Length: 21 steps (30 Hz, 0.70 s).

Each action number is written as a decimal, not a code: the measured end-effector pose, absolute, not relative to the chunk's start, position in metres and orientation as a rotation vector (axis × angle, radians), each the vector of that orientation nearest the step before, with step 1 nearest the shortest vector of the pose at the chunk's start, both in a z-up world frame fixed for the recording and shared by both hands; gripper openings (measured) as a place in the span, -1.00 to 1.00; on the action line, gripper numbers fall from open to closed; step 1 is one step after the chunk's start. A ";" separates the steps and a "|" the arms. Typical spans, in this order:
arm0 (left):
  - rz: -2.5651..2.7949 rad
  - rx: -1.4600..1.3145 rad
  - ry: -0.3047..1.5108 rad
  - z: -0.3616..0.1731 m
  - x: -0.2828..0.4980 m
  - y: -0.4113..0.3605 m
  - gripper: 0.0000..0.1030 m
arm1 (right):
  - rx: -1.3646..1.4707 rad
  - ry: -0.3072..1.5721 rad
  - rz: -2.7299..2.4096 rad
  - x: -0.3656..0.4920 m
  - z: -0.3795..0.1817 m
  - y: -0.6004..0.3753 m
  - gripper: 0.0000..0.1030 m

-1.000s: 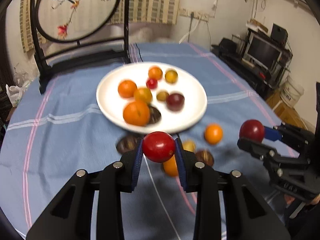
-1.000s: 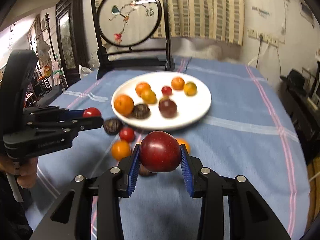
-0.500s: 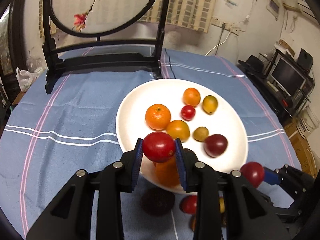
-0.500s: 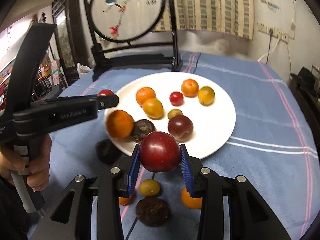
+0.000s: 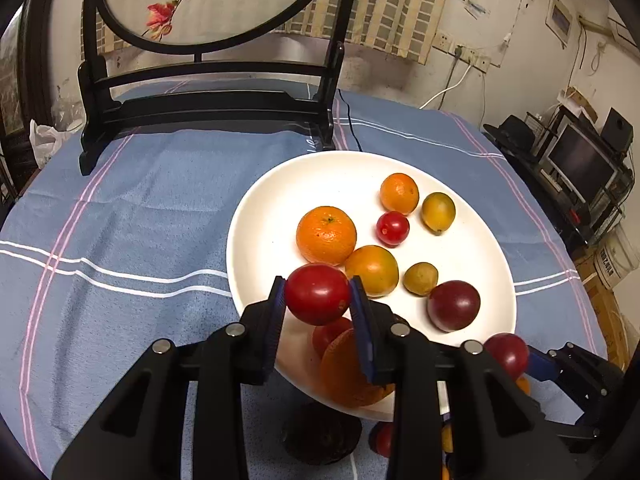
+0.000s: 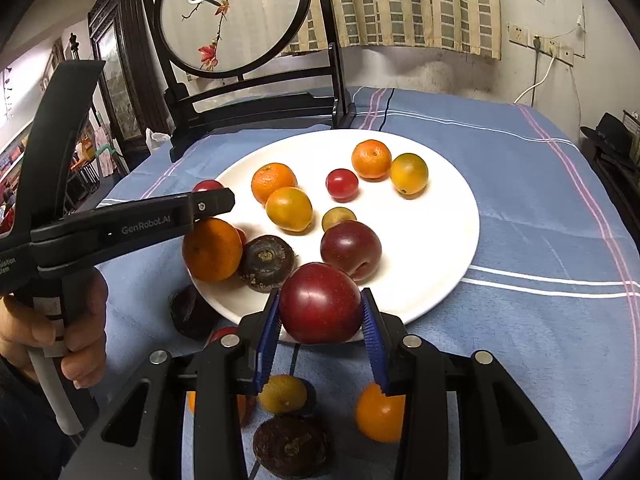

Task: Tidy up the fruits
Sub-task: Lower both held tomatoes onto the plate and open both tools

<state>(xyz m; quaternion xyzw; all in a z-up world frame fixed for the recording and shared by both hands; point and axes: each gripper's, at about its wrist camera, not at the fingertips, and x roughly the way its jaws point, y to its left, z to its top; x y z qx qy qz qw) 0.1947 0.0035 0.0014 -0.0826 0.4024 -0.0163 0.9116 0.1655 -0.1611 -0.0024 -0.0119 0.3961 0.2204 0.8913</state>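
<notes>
My left gripper [image 5: 318,296] is shut on a red tomato [image 5: 317,294], held over the near left rim of the white plate [image 5: 256,216]. In the right wrist view my right gripper [image 6: 320,310] is shut on a dark red plum [image 6: 320,303], which hangs over the plate's near rim [image 6: 448,280]. The plate carries several oranges, a small tomato [image 6: 341,185], a plum [image 6: 351,250] and a dark brown fruit [image 6: 266,262]. The left gripper [image 6: 208,196] shows from the side at the plate's left edge, a hand on its handle.
Loose fruits lie on the blue cloth in front of the plate: an orange [image 6: 378,416], a yellow fruit [image 6: 282,394] and two dark brown fruits [image 6: 290,446]. A black stand with a round painted screen [image 5: 208,92] rises behind the plate. Shelves with electronics [image 5: 580,160] stand right.
Both grippers have moved forward toward the plate with their fruits still held. The loose fruits on the cloth have slid toward the bottom of both views. Over the last half second little has shifted.
</notes>
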 end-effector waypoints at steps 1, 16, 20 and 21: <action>-0.029 -0.174 0.825 0.001 0.195 0.004 -0.38 | -0.020 0.820 0.455 0.167 -0.003 -0.161 -0.19; 0.020 -0.138 0.714 0.020 0.167 0.007 0.70 | 0.014 0.759 0.432 0.153 0.007 -0.181 0.35; 0.013 -0.144 0.710 0.022 0.154 0.010 0.70 | 0.008 0.750 0.409 0.147 0.009 -0.187 0.35; 0.010 -0.145 0.712 0.022 0.151 0.010 0.71 | 0.010 0.754 0.407 0.146 0.008 -0.189 0.35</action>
